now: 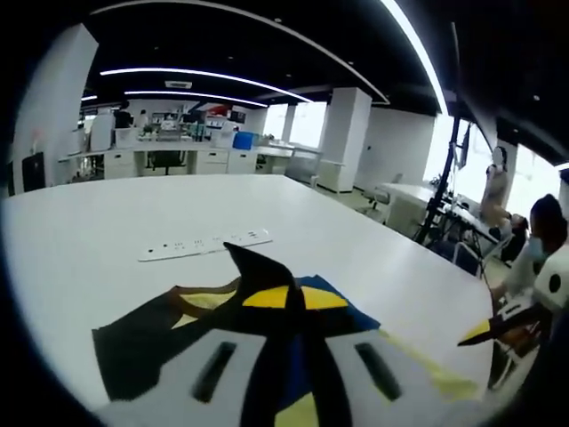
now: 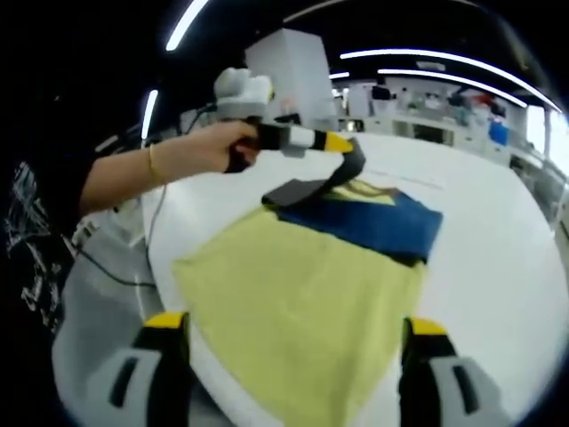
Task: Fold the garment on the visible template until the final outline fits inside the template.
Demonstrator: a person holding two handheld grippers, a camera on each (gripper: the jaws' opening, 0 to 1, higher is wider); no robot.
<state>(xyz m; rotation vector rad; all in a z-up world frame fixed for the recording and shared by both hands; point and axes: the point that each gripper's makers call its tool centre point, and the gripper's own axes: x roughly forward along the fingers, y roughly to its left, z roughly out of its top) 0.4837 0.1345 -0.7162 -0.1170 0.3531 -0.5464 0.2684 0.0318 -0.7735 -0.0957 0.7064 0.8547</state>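
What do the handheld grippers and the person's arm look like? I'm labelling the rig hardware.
The left gripper has a pale grey body, a black handle and yellow-tipped jaws, with a thin cable trailing. The right gripper has pale grey jaws with dark slots and yellow tips. The person wears a black printed T-shirt and a thin gold bracelet.

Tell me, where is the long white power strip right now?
In the left gripper view, the long white power strip lies flat on the white table, just beyond the lifted dark garment.

No text, label, brand or number can be read anywhere.
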